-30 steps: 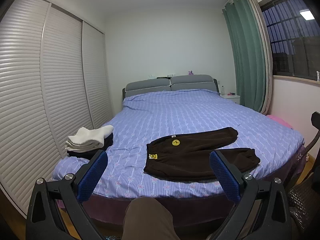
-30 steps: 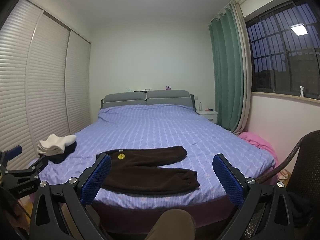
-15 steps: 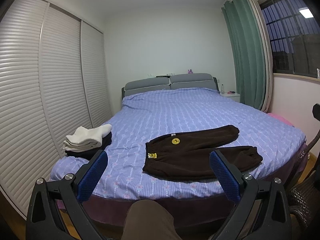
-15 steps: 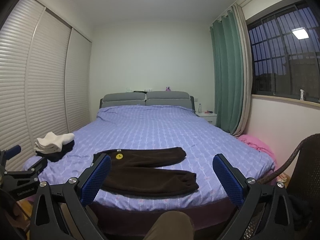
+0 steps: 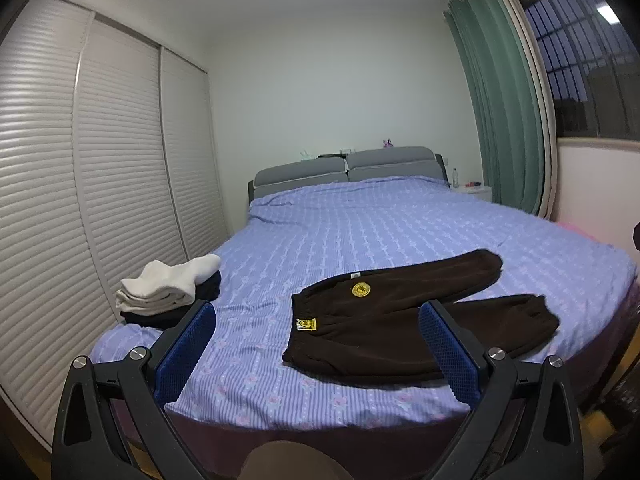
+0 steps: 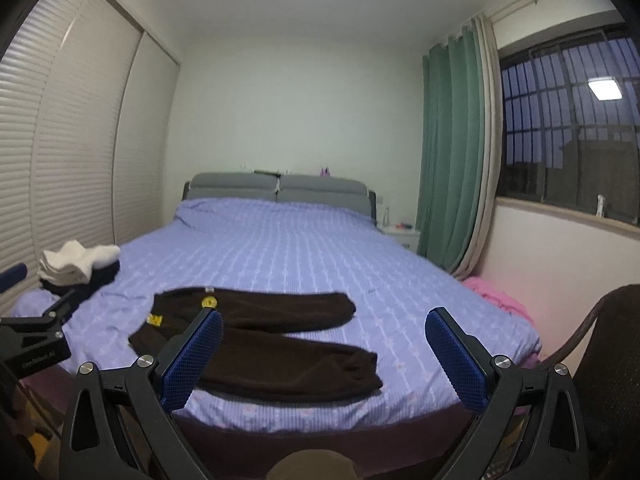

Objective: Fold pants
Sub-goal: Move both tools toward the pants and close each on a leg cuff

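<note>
Dark brown pants (image 5: 404, 320) lie spread flat near the foot of the bed (image 5: 360, 232), waistband to the left with two yellow patches, both legs reaching right. They also show in the right wrist view (image 6: 256, 340). My left gripper (image 5: 318, 340) is open and empty, held in front of the bed's foot edge, short of the pants. My right gripper (image 6: 324, 344) is open and empty, also short of the bed. The left gripper's body shows at the left of the right wrist view (image 6: 36, 340).
A stack of folded white and dark clothes (image 5: 168, 292) sits at the bed's near left corner. Louvred wardrobe doors (image 5: 80, 200) line the left wall. A wicker chair (image 6: 600, 360) and a pink cloth (image 6: 496, 296) are at the right, by the curtain (image 6: 452, 152).
Both grippers have moved closer to the bed and a little higher, so the pants look larger. The pants have not moved. Both grippers stay open.
</note>
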Demonstrator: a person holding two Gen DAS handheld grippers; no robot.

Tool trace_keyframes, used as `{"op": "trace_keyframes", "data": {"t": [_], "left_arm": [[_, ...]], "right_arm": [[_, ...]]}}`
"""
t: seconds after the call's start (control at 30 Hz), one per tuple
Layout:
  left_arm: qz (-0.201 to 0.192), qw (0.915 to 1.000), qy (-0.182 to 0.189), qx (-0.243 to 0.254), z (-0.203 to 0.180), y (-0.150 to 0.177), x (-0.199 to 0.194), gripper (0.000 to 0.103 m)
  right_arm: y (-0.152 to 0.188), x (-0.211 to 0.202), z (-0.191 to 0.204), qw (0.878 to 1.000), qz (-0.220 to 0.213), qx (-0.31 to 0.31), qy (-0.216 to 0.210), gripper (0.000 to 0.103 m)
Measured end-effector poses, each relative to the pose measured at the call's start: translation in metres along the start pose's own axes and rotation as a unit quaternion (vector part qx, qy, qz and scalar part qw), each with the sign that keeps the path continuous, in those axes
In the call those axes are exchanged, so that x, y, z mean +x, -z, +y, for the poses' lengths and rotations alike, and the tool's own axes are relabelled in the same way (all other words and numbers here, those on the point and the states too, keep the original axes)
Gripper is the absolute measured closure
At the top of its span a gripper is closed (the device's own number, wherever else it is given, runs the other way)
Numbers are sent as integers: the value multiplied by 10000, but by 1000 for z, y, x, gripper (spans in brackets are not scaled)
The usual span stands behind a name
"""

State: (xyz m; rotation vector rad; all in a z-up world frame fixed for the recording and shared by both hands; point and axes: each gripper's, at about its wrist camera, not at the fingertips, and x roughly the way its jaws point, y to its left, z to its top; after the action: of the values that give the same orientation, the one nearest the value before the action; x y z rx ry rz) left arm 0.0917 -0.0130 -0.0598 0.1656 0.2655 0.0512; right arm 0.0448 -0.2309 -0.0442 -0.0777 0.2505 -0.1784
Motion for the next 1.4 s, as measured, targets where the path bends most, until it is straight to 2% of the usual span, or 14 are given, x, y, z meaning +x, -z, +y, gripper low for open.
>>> {"op": "trace_keyframes", "data": {"t": [0.37, 0.6, 0.8, 1.03, 1.13, 1.3, 1.4], "left_arm": [[626, 9978, 80, -178, -11, 35, 87, 0], [1031, 9939, 217, -334, -25, 56, 136, 0], [1299, 9905, 208, -398, -34, 75, 170, 0], [1640, 9837, -38, -736, -25, 99, 207, 0], [1809, 9795, 21, -884, -22, 109, 220, 7], [1991, 9749, 61, -999, -25, 121, 236, 12], [2153, 9700, -100, -1123, -25, 129, 247, 14]], "right_arm": [[27, 99, -11, 9934, 976, 587, 148, 0], [54, 155, -17, 9814, 1613, 1001, 278, 0], [73, 191, -18, 9729, 1892, 1266, 417, 0], [96, 223, -19, 9637, 2168, 1428, 628, 1], [106, 234, -22, 9585, 2256, 1554, 786, 1], [122, 252, -24, 9516, 2403, 1713, 854, 3], [130, 259, -28, 9469, 2496, 1807, 917, 7]]}}
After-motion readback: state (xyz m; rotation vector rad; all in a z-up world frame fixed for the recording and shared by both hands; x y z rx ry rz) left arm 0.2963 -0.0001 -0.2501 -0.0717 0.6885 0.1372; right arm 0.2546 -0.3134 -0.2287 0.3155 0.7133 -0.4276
